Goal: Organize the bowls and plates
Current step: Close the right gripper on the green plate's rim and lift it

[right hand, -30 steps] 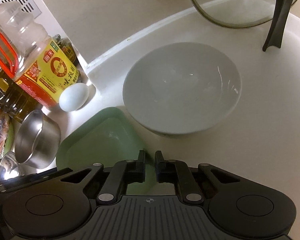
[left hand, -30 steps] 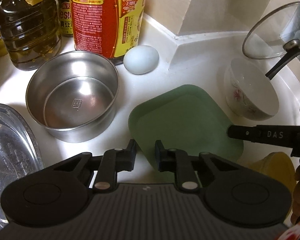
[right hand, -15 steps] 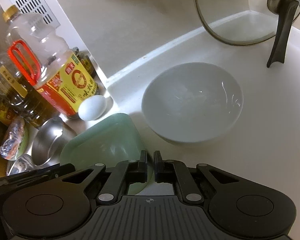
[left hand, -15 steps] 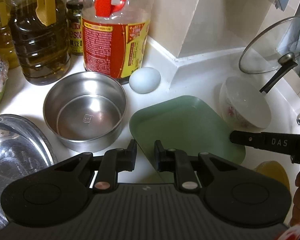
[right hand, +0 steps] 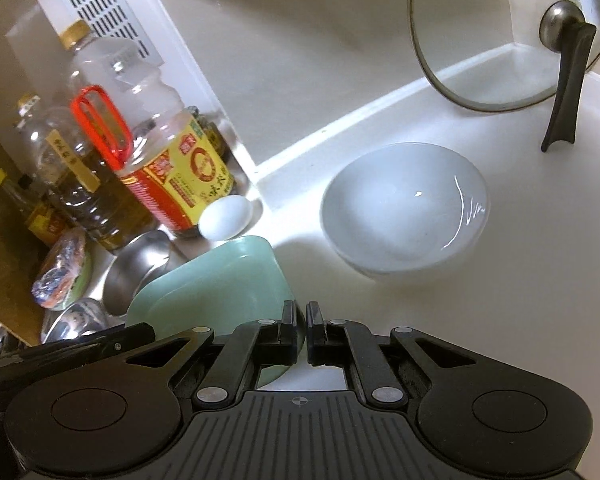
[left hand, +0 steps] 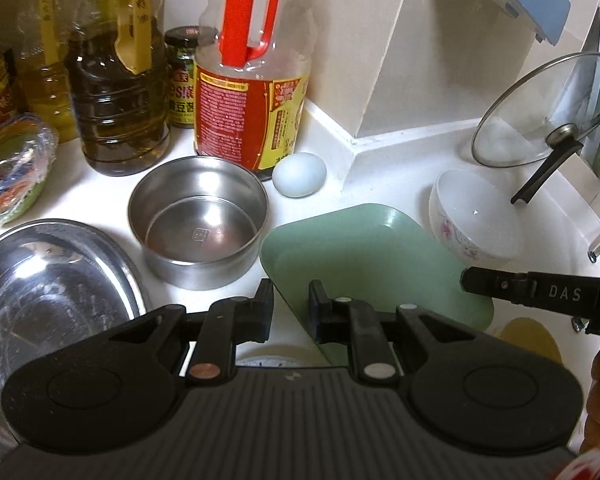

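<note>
Both grippers meet the same green plate, one at each of two near edges. The left gripper has its jaws a narrow gap apart, and the plate's near left rim runs into that gap; whether the pads actually press on it cannot be told from this view. The right gripper has its jaws drawn almost together, pinched on the plate's near right rim, whose edge passes between the two black fingers.

The plate is a rounded square rather than long in any direction, so it has no clear long axis. In the left wrist view it lies like a diamond, one rounded corner toward the camera and the opposite one toward the white bowl. It is shallow, matte pale green, with a low raised rim and a flat, bare floor. It seems tilted, with its near edge at the jaws, though how far it stands off the white counter is unclear.

Just left of the plate sits a round steel bowl, and beyond that a wide steel basin. A pale egg lies behind the plate against a red-handled bottle. The white bowl, with a floral print on its side, stands upright at the plate's far right, and a glass lid leans behind it.
</note>
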